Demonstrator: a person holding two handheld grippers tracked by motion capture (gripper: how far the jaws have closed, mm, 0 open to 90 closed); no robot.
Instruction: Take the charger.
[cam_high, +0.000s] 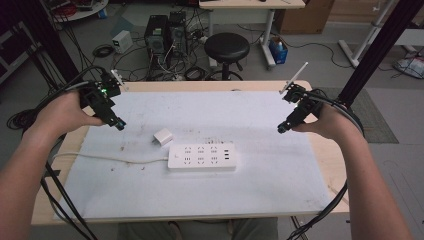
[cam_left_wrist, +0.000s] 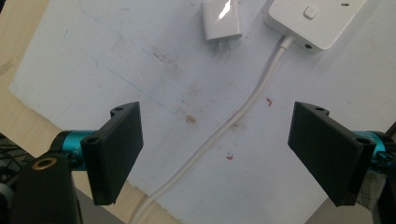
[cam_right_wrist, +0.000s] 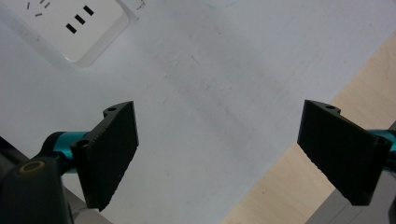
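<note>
A wide worktop (cam_high: 125, 200) with a white mat lies in front of me. At its middle sits a white power strip (cam_high: 201, 157), its long axis running left to right, its cord (cam_high: 110, 159) trailing off toward the left edge. Just beyond the strip's left end, on the far side, lies a small white charger plug (cam_high: 162, 137), apart from the strip and not plugged in.

My left hand-held gripper (cam_high: 119, 125) hovers above the mat at the left, jaws spread wide with nothing between them. The charger lies to its right and slightly nearer me. My right hand-held gripper (cam_high: 281, 129) hovers at the right, jaws likewise spread and empty, well apart from the strip's right end. I judge the left one is nearer the charger and better placed to reach it.
</note>
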